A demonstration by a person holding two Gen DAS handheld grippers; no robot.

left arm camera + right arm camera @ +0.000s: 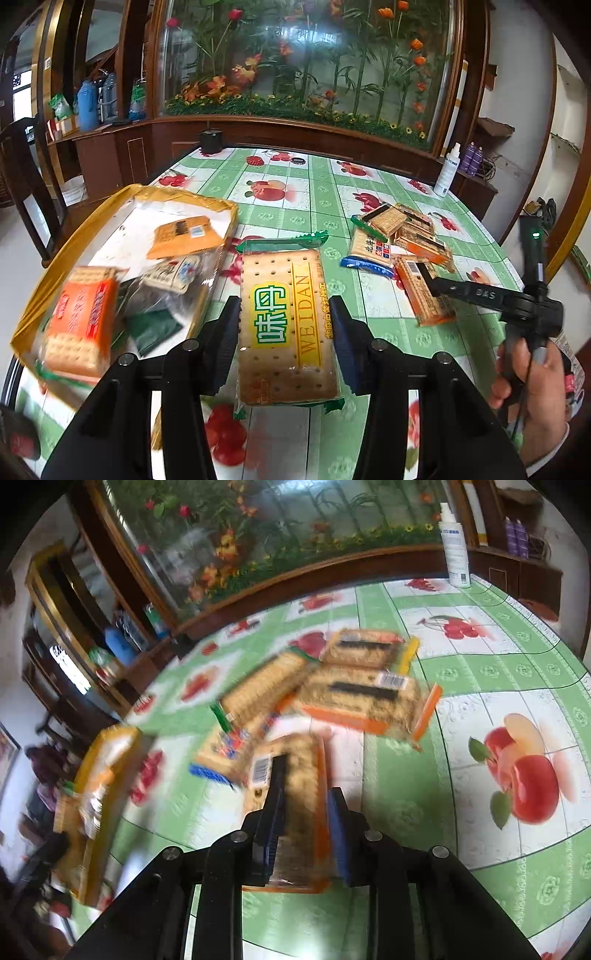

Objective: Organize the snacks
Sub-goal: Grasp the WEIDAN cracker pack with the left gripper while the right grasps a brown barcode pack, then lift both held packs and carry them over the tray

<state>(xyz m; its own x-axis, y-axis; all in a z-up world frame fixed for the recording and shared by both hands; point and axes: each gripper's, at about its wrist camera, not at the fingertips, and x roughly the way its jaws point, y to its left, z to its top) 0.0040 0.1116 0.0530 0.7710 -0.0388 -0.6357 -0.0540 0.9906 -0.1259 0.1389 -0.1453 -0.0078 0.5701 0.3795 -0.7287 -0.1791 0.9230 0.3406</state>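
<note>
A: Gripping a green-edged cracker pack (pixel 286 325) marked WEIDAN, the left tongs (pixel 284 328) are clenched on its two long sides, the pack held lengthwise between the pads above the surface (pixel 314 192).

B: And to the left of it?

A: Just left of the held pack stands a yellow-rimmed box (pixel 122 206). Inside lie an orange cracker pack (pixel 79 317), a second orange pack (pixel 184 236) farther back, and some smaller wrapped items, blurred.

B: Where is the other hand working?

A: Seen from the left wrist, the person's right hand (pixel 532 373) holds the right tongs (pixel 304 812) at the right side of the surface, which wears a green checked cloth printed with fruit. Those tongs are closed on an orange-trimmed pack (pixel 299 775), one pad on each long edge; the right wrist view is blurred, but the pack clearly sits between the pads.

B: What remains loose?

A: A small pile of cracker packs (pixel 399 232) lies beyond the right tongs, overlapping one another, one with a blue end. A white spray bottle (pixel 456 550) stands upright at the far edge of the surface, well apart from the pile.
</note>
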